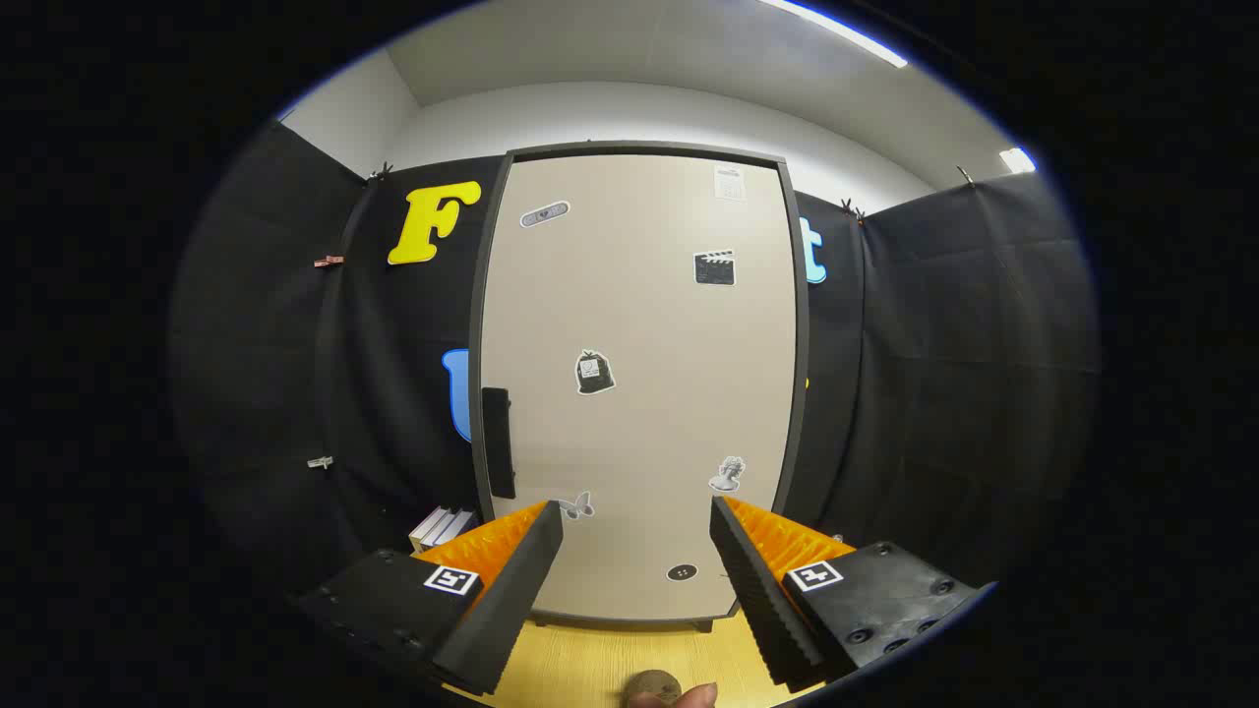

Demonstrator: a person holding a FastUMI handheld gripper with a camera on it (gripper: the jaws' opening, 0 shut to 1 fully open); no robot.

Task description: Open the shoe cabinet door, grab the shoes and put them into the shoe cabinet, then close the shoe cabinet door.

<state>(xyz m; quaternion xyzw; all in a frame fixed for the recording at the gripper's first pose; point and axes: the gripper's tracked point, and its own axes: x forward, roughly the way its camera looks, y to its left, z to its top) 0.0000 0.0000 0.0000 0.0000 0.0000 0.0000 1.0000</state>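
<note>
Fingers of the gripper stand wide apart and empty, facing the shut shoe cabinet door. Its dark handle sits on the door's left side; I'd steer left, straddle the handle squarely, pinch, then pull outward along the hinge arc.

- The stickers on the shoe cabinet door are too small to read.
- The square markers on the gripper carry patterns, no letters.
</note>
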